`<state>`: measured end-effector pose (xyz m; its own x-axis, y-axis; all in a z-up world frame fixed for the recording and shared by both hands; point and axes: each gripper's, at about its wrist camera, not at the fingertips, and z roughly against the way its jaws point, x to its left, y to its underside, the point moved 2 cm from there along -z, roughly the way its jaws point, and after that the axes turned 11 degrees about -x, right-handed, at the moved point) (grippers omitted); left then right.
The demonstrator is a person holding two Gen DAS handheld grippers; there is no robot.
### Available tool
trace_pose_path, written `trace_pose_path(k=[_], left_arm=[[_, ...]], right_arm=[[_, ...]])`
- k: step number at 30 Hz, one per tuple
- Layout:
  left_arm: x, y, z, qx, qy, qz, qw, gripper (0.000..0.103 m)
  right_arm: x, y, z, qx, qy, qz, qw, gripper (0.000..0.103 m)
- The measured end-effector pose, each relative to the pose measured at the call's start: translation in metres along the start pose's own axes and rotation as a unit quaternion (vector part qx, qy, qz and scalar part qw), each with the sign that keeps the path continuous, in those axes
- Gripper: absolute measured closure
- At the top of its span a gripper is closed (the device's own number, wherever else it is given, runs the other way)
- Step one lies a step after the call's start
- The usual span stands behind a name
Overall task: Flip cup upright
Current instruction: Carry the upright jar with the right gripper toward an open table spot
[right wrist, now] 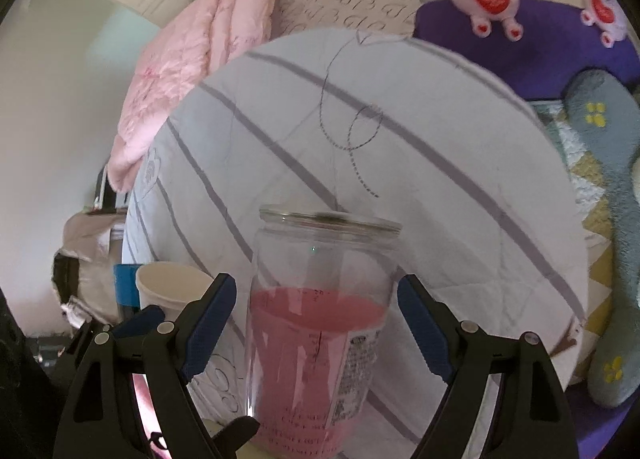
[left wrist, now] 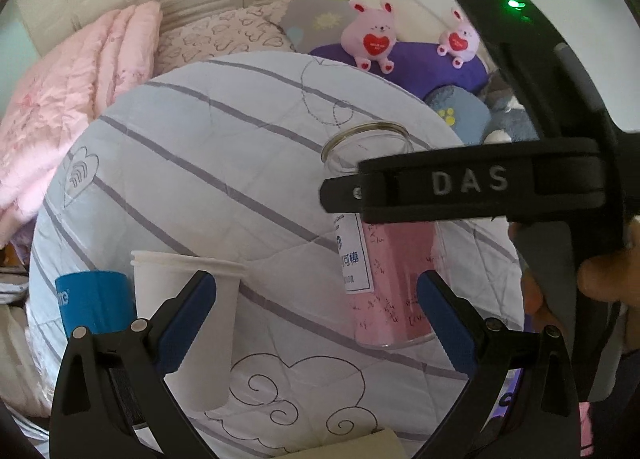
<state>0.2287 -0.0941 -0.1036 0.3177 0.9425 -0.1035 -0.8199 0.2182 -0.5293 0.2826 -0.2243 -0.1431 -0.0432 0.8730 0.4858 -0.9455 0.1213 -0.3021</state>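
A clear glass cup [left wrist: 380, 243] with pink paper inside and a white label stands upright, mouth up, on a round table under a white striped cloth [left wrist: 224, 187]. My right gripper [right wrist: 316, 319] is open, its blue pads on either side of the glass cup [right wrist: 320, 323] without touching it; in the left wrist view its black finger marked DAS [left wrist: 460, 187] crosses in front of the glass. My left gripper [left wrist: 316, 319] is open and empty, just in front of the glass and beside a white paper cup [left wrist: 188, 319].
The white paper cup [right wrist: 172, 287] stands upright at the table's left, with a blue roll [left wrist: 94, 303] behind it. A pink quilt [left wrist: 60, 99], pillows and pink plush rabbits [left wrist: 372, 35] lie on the bed beyond the table.
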Motion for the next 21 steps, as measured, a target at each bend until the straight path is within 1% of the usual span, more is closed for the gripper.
trace_pose_path(k=[1, 2, 4, 7, 11, 15, 17, 20, 21], left_arm=[[-0.001, 0.000, 0.000, -0.001, 0.000, -0.003, 1.0000, 0.001], [-0.001, 0.001, -0.001, 0.000, 0.003, -0.003, 1.0000, 0.000], [-0.001, 0.001, -0.001, 0.002, 0.009, 0.000, 1.0000, 0.000], [-0.001, 0.002, -0.001, 0.003, 0.015, 0.005, 0.9999, 0.000], [0.001, 0.001, 0.000, 0.001, 0.012, 0.019, 0.9997, 0.000], [0.003, -0.003, 0.003, -0.009, -0.002, 0.030, 0.9995, 0.000], [0.005, -0.003, 0.003, -0.011, -0.013, 0.034, 0.9993, 0.000], [0.009, -0.004, 0.003, -0.015, -0.018, 0.042, 0.9988, 0.000], [0.009, -0.004, 0.003, -0.014, -0.017, 0.043, 0.9988, 0.000]], right_arm=[[-0.001, 0.000, 0.000, -0.001, -0.008, -0.002, 1.000, 0.019], [0.000, 0.000, -0.001, -0.001, -0.015, 0.006, 1.000, 0.021], [0.000, 0.000, 0.000, -0.010, -0.022, 0.017, 1.000, 0.031], [0.000, 0.000, 0.001, -0.013, -0.040, 0.029, 0.999, 0.031], [0.007, -0.003, 0.020, -0.055, -0.047, 0.072, 0.995, 0.031], [0.018, -0.012, 0.037, -0.109, -0.045, 0.125, 0.985, 0.031], [0.023, -0.016, 0.041, -0.129, -0.048, 0.143, 0.980, 0.031], [0.029, -0.019, 0.043, -0.159, -0.049, 0.176, 0.970, 0.031], [0.033, -0.018, 0.046, -0.176, -0.047, 0.194, 0.964, 0.031]])
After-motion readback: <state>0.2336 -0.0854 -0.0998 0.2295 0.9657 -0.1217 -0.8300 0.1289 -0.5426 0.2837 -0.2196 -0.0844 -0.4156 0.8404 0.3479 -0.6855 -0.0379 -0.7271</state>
